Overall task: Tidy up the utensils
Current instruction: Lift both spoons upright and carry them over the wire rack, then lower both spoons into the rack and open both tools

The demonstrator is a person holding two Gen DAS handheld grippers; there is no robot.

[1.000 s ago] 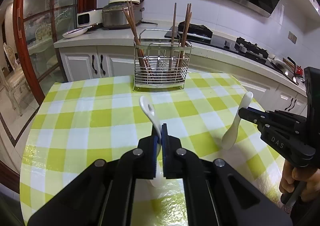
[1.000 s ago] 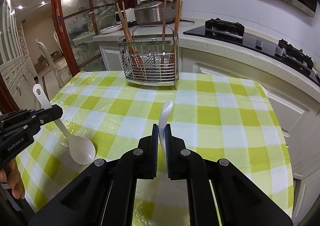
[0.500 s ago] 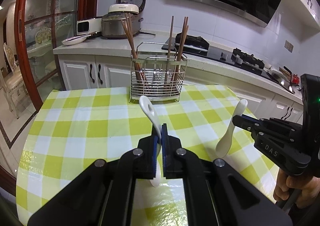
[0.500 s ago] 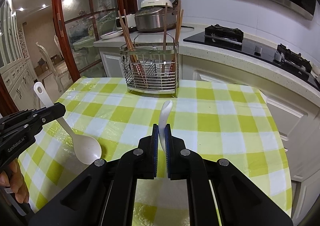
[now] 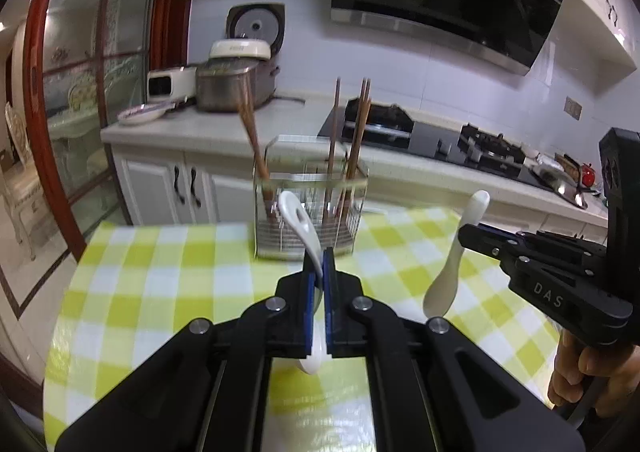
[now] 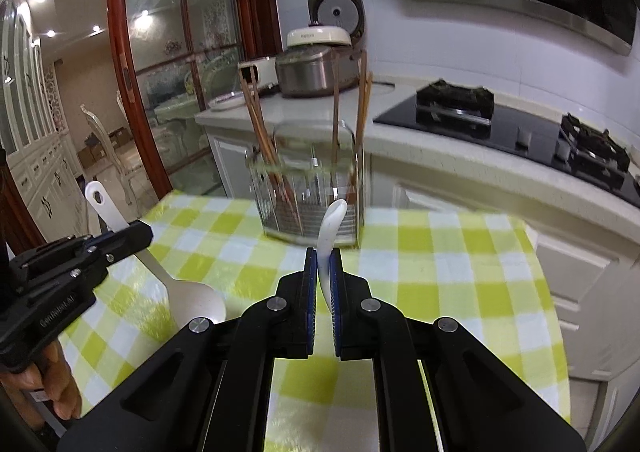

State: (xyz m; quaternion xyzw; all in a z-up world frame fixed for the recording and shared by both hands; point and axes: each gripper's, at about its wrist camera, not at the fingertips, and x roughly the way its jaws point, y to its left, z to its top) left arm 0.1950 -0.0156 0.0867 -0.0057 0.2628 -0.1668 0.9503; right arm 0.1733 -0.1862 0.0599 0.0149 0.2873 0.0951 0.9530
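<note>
While both spoons ride clear of the cloth, dead ahead of each gripper w/ wire caddy straight beyond. Left gripper clamped on holed white spoon, handle up, bowl down. Right gripper clamped on plain white spoon, same upright axis. Roughly equal reach; judged drop-in next, bowls first.

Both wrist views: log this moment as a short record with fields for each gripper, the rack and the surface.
left gripper: shut on a white rice paddle, hole-ended handle pointing up, held above the table
right gripper: shut on a white spoon, handle up, bowl hanging down
wire rack: stands upright at the far side of the table, holds brown chopsticks leaning in several compartments
table: covered in a yellow-green and white checked cloth
spoons in rack: none visible
</note>
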